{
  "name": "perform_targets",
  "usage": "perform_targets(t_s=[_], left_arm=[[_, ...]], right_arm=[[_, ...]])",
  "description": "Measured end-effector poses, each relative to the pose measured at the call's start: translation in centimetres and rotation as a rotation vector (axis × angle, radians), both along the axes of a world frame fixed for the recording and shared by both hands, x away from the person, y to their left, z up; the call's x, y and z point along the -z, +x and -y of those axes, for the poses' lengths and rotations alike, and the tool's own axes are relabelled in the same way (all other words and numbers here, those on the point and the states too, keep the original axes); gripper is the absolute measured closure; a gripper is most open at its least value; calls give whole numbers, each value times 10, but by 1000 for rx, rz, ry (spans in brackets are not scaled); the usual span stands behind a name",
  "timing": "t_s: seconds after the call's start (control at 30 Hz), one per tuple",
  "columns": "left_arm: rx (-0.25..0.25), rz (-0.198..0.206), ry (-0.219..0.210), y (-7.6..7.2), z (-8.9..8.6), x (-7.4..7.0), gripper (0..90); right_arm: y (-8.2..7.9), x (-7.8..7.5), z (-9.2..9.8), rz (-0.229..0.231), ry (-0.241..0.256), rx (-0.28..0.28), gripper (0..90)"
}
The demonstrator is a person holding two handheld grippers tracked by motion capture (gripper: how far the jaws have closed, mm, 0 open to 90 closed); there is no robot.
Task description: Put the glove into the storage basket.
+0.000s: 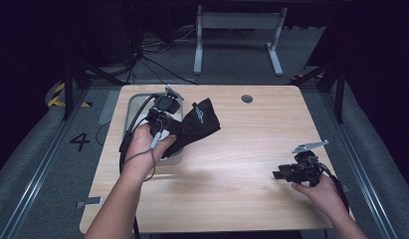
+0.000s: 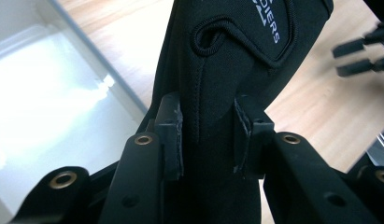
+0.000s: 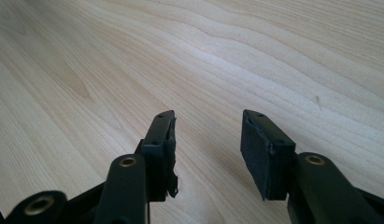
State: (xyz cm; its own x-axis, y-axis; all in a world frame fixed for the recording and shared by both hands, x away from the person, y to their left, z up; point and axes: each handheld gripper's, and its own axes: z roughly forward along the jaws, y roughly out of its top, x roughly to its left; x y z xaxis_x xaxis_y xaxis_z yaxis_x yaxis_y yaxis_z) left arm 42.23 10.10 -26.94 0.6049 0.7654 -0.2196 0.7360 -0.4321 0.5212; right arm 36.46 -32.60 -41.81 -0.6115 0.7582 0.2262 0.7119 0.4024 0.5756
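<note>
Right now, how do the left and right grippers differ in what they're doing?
The left gripper is shut on the black fabric sleeve, held over the white tray; the right gripper is open with nothing between its jaws. The left is at the table's far left, the right near its right edge. Both have black padded jaws.

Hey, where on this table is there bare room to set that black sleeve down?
The wood between the black sleeve and the right claw is bare, as is the far right by the table hole. The left is crowded: left claw, white tray.
</note>
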Motion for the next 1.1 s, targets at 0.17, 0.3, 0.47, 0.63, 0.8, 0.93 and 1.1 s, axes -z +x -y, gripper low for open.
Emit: perform_targets(t_s=[0.17, 0.3, 0.47, 0.63, 0.8, 0.93, 1.1], left_arm=[[-70, 8, 0, 14, -12, 2, 673], [-146, 8, -14, 26, -24, 5, 673], [-208, -9, -17, 40, -40, 12, 671], [-271, -18, -40, 53, -53, 17, 670], [-337, -5, -15, 62, -56, 25, 669], [-363, -2, -24, 65, -59, 35, 669], [-416, -28, -50, 70, -69, 48, 669]], right_arm=[[-1, 0, 1, -3, -1, 6, 552], [-3, 1, 2, -5, -1, 7, 550], [-3, 1, 3, -5, 0, 12, 548], [-4, 2, 4, -12, -3, 14, 547], [-4, 3, 5, -12, 1, 17, 545], [-3, 3, 4, -9, -7, 15, 544], [-2, 5, 2, -15, -9, 6, 543]])
